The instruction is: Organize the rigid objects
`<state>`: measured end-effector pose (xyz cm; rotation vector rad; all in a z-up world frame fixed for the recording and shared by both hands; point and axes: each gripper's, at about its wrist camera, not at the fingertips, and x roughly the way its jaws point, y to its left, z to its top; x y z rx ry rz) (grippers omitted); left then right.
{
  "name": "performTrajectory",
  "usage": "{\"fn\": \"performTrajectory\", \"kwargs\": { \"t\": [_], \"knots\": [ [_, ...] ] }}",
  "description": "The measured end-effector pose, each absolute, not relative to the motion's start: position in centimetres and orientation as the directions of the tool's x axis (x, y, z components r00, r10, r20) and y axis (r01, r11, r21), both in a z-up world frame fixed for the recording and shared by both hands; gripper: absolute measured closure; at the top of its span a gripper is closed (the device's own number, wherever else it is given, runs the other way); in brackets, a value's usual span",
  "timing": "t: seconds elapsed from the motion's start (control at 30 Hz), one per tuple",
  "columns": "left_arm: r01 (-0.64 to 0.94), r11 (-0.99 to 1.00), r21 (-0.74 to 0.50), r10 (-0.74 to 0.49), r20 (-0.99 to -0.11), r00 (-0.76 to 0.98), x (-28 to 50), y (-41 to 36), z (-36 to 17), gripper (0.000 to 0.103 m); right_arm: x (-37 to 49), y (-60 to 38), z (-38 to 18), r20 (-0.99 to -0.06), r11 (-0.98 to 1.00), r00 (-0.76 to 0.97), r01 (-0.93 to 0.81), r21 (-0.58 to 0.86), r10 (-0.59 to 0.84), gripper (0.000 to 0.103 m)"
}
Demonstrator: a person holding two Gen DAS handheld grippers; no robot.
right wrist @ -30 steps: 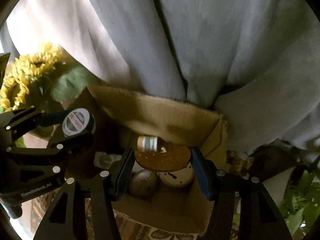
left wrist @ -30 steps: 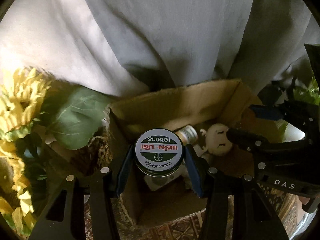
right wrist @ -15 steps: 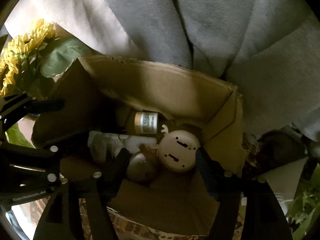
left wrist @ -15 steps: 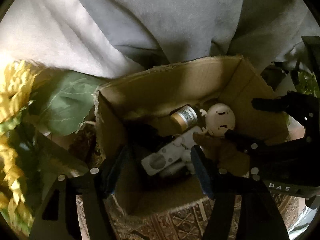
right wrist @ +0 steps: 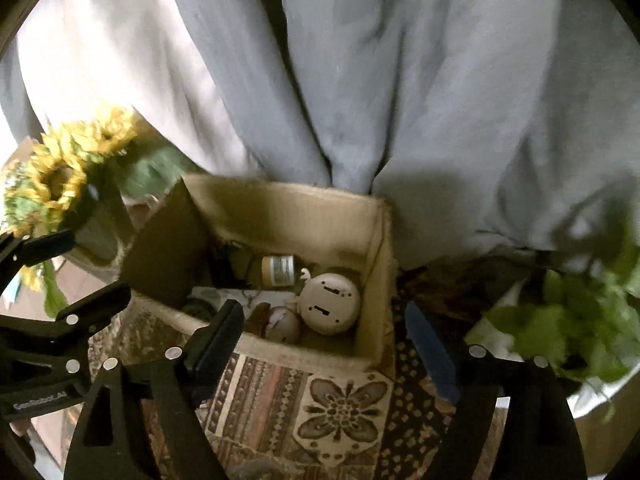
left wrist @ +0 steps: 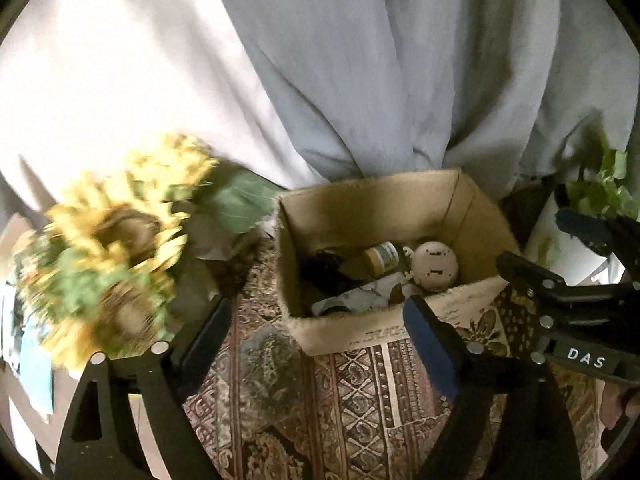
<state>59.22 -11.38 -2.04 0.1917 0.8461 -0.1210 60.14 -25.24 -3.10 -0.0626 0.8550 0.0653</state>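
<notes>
An open cardboard box (left wrist: 372,200) (right wrist: 280,208) stands on a patterned cloth. Inside lie a small brown bottle (left wrist: 382,256) (right wrist: 278,270), a round white gadget (left wrist: 435,270) (right wrist: 329,308), a white flat device (left wrist: 360,300) and a round beige ball (right wrist: 282,324). My left gripper (left wrist: 320,332) is open and empty, in front of and to the left of the box. My right gripper (right wrist: 324,336) is open and empty, just in front of the box's near wall. Each gripper shows in the other's view: the right one (left wrist: 556,256) and the left one (right wrist: 60,264).
Artificial sunflowers (left wrist: 108,248) (right wrist: 60,168) stand left of the box. A green leafy plant (left wrist: 600,188) (right wrist: 568,320) is on the right. A grey curtain (left wrist: 360,60) hangs behind. The patterned cloth (left wrist: 320,400) covers the table in front.
The left gripper let go of the round tin and the right let go of its brown disc, both into the box. Both opened and pulled back and up from the box.
</notes>
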Motion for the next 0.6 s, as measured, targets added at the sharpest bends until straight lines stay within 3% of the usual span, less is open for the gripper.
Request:
{"fn": "performTrajectory", "kwargs": {
  "t": [0.2, 0.6],
  "knots": [
    [0.086, 0.987, 0.137, 0.027, -0.663, 0.748, 53.0, -10.7, -0.1, 0.000, 53.9, -25.4, -0.7, -0.667, 0.999, 0.745, -0.028, -0.044, -0.008, 0.007],
    [0.017, 0.991, 0.135, 0.055, -0.512, 0.857, 40.2, -8.4, 2.2, 0.000, 41.7, -25.2, 1.0, -0.563, 1.000, 0.826, 0.028, 0.010, -0.017, 0.003]
  ]
}}
